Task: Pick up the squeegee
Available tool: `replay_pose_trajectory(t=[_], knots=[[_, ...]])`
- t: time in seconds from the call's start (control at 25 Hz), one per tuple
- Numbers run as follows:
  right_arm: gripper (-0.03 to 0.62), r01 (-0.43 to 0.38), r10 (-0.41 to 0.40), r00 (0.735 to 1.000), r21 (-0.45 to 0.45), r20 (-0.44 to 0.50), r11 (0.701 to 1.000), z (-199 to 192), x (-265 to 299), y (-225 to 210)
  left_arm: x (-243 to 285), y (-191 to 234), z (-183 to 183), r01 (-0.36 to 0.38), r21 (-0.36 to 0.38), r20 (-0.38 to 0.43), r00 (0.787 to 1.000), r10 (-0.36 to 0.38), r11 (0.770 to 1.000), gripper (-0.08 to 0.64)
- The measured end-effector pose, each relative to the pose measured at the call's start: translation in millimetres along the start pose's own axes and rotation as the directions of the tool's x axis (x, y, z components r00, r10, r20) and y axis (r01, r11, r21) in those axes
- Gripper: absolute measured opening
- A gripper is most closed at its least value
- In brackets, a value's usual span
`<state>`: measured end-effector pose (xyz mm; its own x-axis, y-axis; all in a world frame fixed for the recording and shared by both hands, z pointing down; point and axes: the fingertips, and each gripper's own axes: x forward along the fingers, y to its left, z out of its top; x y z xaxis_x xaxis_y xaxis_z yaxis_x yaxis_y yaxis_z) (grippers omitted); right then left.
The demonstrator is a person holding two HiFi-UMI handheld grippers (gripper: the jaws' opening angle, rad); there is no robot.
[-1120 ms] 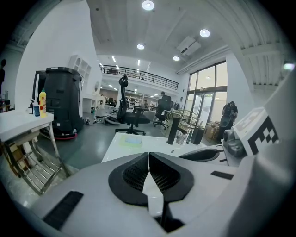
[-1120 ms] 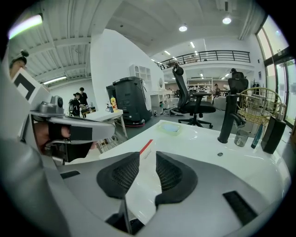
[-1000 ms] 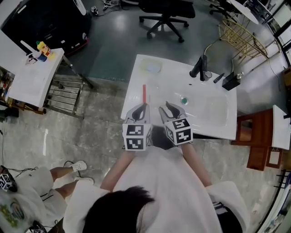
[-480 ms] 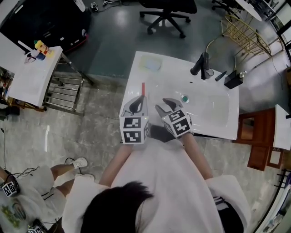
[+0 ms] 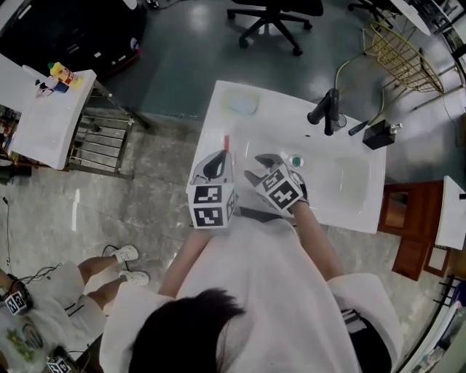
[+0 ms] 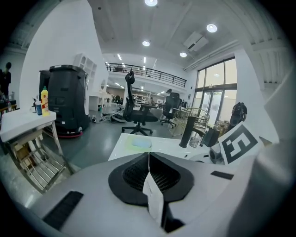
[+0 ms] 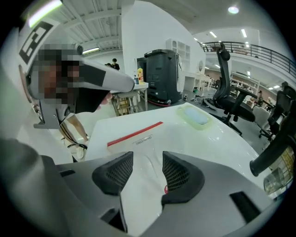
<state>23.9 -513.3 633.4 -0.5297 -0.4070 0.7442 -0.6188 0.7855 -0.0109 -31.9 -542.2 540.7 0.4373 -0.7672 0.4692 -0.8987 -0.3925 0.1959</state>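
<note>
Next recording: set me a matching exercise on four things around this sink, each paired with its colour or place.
Things:
A. squeegee
B. faucet
C. pad
D. office chair

Descriptions:
1. black, at the back edge of the basin
2. pale green, at the far left corner of the counter
3. red-edged, lying flat on the counter left of the basin
4. standing on the grey floor beyond the counter

Pairs: A-3, B-1, C-2, D-4
</note>
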Motion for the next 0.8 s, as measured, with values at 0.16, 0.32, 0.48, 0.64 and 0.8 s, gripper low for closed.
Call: replay_pose_trajectory(t=[0.16,0.32,0.48,0.64,0.8], knots=[[0.19,-0.086,0.077,0.992,-0.096,-0.099,0.992,-10.0,11.7,2.3,12.1,3.3,-1.0,-0.008,-0.016,-0.017,1.0,0.008,1.0,0.026],[0.19,-0.1,0.083,0.989,-0.145,-0.124,0.984,-14.6,21.2,-6.4,21.9,5.1,-3.2,-0.021,-0.023,-0.031,0.999,0.021,1.0,0.026],[0.19,-0.134,0.106,0.983,-0.196,-0.147,0.972,-15.3,31.2,-10.2,28.4,9.2,-3.7,-0.035,-0.021,-0.045,0.998,0.034,0.999,0.026],[0.19,-0.172,0.127,0.974,-0.25,-0.187,0.953,-18.5,41.6,-12.5,32.6,12.8,-3.0,-0.045,-0.011,-0.057,0.997,0.044,0.999,0.026],[0.19,-0.193,0.14,0.969,-0.276,-0.202,0.942,-21.4,49.3,-13.4,36.0,14.6,-5.1,-0.048,0.006,-0.074,0.996,0.049,0.999,0.026]])
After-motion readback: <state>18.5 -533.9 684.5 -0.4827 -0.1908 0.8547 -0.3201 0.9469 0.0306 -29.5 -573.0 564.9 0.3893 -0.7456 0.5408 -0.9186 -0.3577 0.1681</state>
